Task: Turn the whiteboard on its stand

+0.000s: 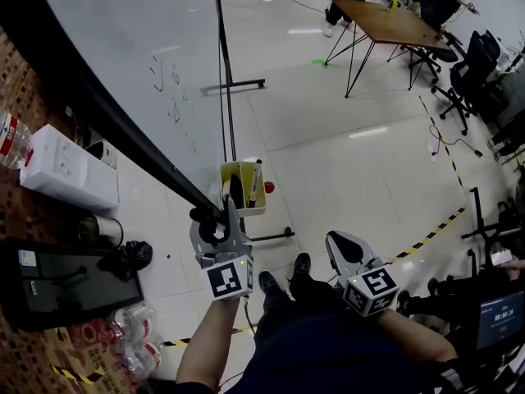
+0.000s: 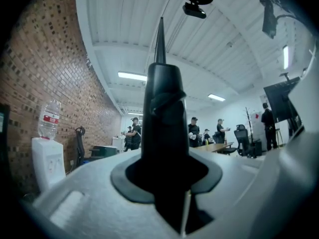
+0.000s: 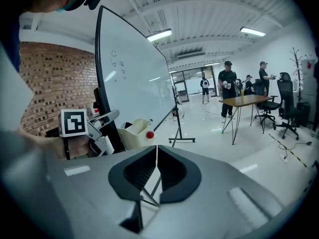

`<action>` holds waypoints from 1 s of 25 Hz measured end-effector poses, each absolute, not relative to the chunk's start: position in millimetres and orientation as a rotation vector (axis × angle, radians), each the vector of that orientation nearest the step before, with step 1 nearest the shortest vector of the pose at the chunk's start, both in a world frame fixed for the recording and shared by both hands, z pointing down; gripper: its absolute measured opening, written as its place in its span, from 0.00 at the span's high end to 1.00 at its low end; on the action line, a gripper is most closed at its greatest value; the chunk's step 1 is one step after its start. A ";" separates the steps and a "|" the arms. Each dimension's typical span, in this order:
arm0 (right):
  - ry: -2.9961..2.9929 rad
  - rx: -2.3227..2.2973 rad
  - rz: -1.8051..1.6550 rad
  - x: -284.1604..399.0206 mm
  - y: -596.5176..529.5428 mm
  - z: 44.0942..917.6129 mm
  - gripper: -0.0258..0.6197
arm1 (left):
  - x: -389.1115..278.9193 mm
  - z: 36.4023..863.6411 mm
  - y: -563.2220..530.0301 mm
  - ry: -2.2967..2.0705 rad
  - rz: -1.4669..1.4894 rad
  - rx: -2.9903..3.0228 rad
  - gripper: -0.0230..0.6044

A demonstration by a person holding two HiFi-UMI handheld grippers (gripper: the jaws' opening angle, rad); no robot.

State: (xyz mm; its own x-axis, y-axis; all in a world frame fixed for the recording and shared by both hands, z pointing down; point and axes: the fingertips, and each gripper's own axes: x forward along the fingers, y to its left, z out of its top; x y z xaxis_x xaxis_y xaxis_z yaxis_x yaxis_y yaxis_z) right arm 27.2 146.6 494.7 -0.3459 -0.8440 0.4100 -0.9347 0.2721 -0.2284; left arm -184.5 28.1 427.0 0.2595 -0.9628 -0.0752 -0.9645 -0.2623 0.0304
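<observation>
The whiteboard [image 1: 123,48] has a pale face with faint marks and a black frame [image 1: 98,113], and it is tilted on its thin black stand [image 1: 222,72]. My left gripper [image 1: 215,222] is shut on the frame's lower corner. In the left gripper view the black frame edge [image 2: 163,128] stands upright between the jaws. My right gripper [image 1: 343,249] hangs free to the right, shut and empty; its pads [image 3: 149,166] touch. From there I see the whiteboard [image 3: 132,68] and the left gripper [image 3: 97,123] on its edge. A cream tray [image 1: 240,183] with markers hangs by the corner.
A white water dispenser [image 1: 70,175] and several bottles [image 1: 123,351] stand by the brick wall at left. A wooden table [image 1: 385,21], office chairs [image 1: 469,72] and people [image 3: 228,86] are farther off. Black-yellow tape [image 1: 426,238] crosses the floor. The stand's foot [image 1: 272,236] lies near my shoes.
</observation>
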 end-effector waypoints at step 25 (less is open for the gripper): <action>-2.506 1.578 0.849 101.4 227.6 512.9 0.94 | -170.1 445.2 138.5 2.009 -0.021 -2.390 0.74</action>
State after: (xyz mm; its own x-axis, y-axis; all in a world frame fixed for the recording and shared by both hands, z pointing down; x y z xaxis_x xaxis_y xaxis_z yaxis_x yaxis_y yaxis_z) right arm 101.4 227.6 512.9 -0.4738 -0.8160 0.3311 -0.8493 0.3241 -0.4167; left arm -170.1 138.5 445.2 0.1720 -0.9851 -0.0016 -0.9848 -0.1719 -0.0233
